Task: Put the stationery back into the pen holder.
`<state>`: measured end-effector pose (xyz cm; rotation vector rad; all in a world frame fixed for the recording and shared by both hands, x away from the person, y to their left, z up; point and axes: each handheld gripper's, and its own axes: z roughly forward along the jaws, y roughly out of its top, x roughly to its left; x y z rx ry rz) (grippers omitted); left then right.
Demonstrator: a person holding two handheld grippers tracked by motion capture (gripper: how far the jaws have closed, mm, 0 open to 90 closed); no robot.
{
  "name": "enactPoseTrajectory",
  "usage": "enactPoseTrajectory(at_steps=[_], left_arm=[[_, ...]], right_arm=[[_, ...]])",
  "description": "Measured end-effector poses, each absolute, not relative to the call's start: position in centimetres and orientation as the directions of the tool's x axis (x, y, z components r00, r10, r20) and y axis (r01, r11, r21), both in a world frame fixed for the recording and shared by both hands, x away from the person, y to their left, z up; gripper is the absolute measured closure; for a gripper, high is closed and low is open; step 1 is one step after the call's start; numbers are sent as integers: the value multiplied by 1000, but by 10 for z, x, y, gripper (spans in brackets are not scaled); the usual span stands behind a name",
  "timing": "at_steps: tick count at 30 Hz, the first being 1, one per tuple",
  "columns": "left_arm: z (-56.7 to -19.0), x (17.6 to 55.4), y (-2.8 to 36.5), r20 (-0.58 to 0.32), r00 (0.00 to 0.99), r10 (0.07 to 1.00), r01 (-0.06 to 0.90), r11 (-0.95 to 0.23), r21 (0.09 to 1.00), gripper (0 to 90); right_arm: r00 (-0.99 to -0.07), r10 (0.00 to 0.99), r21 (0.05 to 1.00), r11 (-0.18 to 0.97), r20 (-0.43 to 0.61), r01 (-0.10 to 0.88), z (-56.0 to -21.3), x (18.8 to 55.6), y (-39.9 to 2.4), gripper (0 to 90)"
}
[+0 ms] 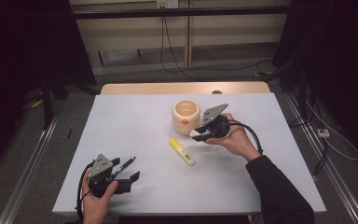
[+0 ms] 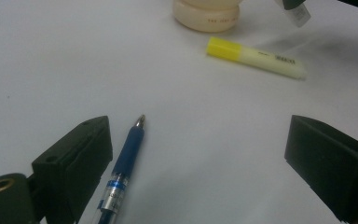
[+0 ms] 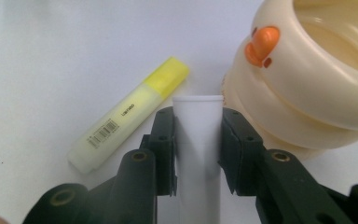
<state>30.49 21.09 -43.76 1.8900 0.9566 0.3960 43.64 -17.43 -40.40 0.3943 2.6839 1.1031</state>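
One white tube [image 3: 198,140] between hand-held gripper [image 3: 198,116] jaws

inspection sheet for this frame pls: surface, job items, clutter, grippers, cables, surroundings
surface: white table, bare apart from the items.
job's things: white tube clamped in the right gripper, beside the cream cup.
clutter: yellow highlighter lying mid-table; blue pen between the left jaws, not gripped.
grippers: right shut on the tube; left gripper open.
cables: one trailing from each gripper; more on the floor.
surroundings: dim room, wall behind.
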Motion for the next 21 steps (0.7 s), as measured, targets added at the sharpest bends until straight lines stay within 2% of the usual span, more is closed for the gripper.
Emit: enactPoseTrajectory(at_steps=[14,21], left_arm=[[-437,305,210,-113,654,748,445,-259,857,75],[-437,305,210,-114,654,748,444,-257,859,75]], right_arm=[[-925,368,745,642,-94,180,-414,432,-181,686],[-917,395,801,566,-54,196,-407,429,-183,686]])
